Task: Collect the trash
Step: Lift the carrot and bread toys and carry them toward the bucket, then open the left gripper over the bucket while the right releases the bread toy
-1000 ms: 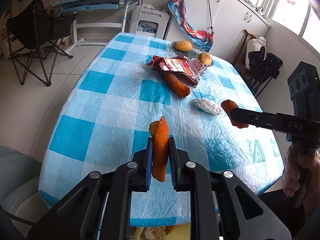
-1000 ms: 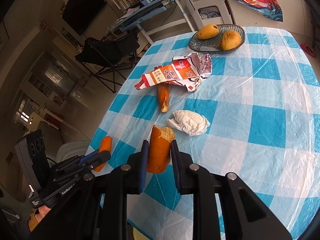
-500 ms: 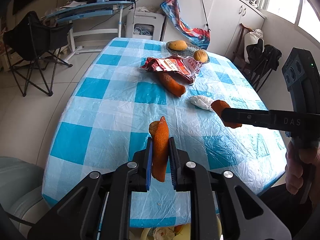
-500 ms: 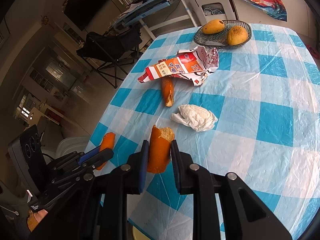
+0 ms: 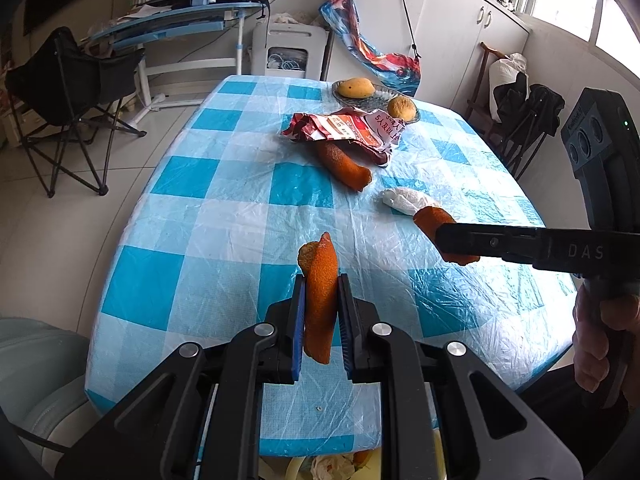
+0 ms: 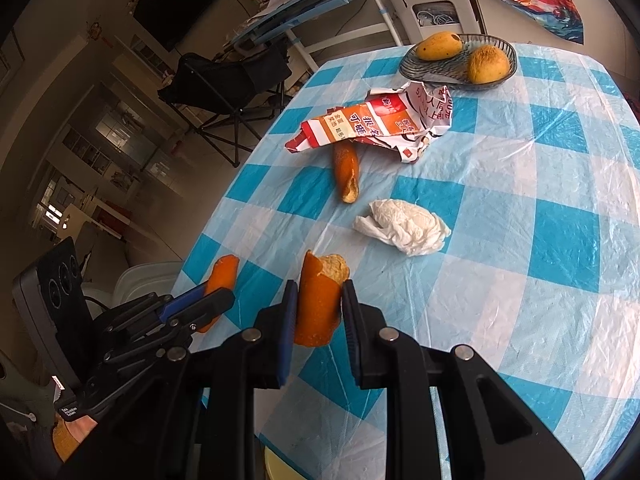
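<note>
My left gripper (image 5: 321,322) is shut on an orange peel (image 5: 319,280), held above the near edge of the checked table (image 5: 224,216). My right gripper (image 6: 318,314) is shut on a second orange peel (image 6: 320,296); it also shows in the left wrist view (image 5: 430,220). On the table lie a third orange peel (image 5: 344,164), a crumpled white tissue (image 6: 404,226) and a torn red-and-white wrapper (image 6: 380,120). A bin with trash (image 5: 332,466) shows below the table edge.
A glass dish (image 6: 508,70) with two mangoes stands at the table's far end. A black folding chair (image 5: 60,92), a desk (image 5: 176,26) and a white stool (image 5: 286,50) stand beyond the table. A pale seat (image 5: 32,368) is at my left.
Both grippers have drawn back toward the near table edge with their peels still held. The things on the table have not moved.
</note>
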Available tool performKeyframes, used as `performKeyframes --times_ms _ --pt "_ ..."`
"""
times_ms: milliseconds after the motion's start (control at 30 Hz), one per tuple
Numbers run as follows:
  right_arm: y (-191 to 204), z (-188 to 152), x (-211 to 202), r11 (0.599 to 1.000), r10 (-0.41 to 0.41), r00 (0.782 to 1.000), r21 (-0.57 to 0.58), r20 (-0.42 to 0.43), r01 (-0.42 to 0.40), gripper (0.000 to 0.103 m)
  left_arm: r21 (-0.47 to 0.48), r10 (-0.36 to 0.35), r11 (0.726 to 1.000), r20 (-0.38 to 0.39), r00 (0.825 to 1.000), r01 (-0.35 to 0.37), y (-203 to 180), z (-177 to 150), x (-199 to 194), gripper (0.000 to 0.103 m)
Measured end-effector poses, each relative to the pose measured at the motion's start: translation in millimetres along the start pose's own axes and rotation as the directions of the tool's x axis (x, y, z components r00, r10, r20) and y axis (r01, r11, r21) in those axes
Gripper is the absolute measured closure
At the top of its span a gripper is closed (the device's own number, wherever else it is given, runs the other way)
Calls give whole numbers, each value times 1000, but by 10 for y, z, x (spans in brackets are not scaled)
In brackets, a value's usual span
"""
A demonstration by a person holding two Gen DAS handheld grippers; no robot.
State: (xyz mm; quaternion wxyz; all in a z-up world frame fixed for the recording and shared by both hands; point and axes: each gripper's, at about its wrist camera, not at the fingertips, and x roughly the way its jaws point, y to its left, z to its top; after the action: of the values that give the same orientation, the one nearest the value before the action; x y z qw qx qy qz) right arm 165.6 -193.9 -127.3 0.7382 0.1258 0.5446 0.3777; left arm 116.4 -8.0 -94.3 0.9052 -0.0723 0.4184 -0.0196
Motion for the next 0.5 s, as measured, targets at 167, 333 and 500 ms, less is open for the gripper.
performKeyframes --times_ms 167,333,500 --pt "18 -19 10 1000 6 1000 -11 -15 -6 80 11 11 1000 1 1000 -11 -23 -17 -9 88" --pt "82 -103 14 999 23 999 -26 -39 -24 79 20 14 1000 3 1000 -14 -62 -52 -62 88" --pt "289 -316 5 995 43 996 -83 -83 -50 79 38 7 999 -4 1000 -7 -149 -208 -164 88"
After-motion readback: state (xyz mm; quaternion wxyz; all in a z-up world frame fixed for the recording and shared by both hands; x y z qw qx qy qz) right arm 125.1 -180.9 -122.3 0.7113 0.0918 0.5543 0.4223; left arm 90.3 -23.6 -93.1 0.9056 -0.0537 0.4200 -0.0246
